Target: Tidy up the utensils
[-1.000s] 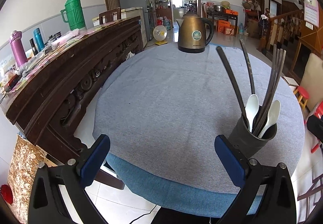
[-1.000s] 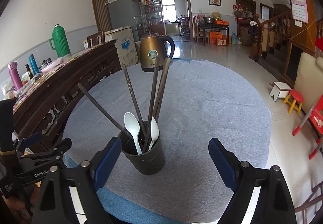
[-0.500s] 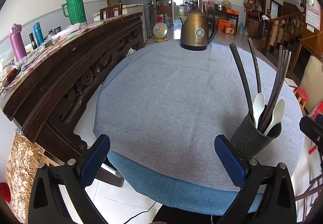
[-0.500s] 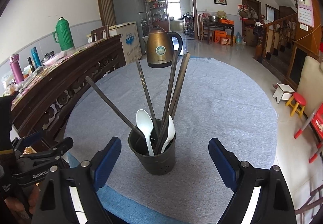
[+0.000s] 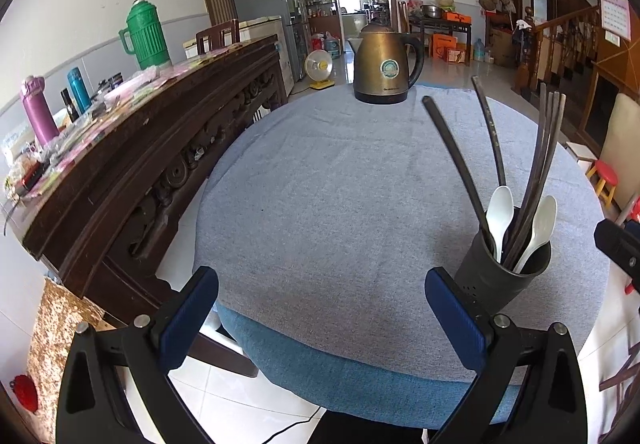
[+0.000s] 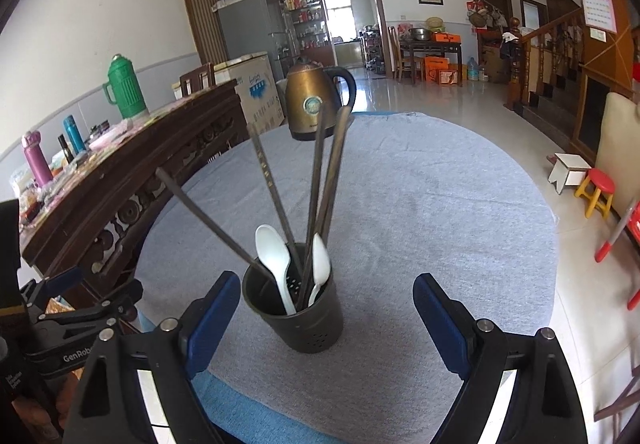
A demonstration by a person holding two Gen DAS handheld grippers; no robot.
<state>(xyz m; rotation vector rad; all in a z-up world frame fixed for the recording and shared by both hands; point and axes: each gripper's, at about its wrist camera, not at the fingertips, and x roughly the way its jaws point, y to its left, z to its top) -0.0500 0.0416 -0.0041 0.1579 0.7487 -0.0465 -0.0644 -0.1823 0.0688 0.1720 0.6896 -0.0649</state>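
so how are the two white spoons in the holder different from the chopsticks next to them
The white spoons are short, their bowls only just above the rim of the dark holder, while the chopsticks rise far above it. The spoons are pale with broad rounded ends; the chopsticks are dark, thin and straight. The spoons stand close together, while the chopsticks fan apart, one leaning far out to the left. All stand inside the same holder, and neither open gripper touches them.

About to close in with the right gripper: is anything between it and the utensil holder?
Nothing visible. The right gripper is open, and the dark utensil holder with its chopsticks and white spoons stands just ahead on bare grey tablecloth. The kettle sits far behind.
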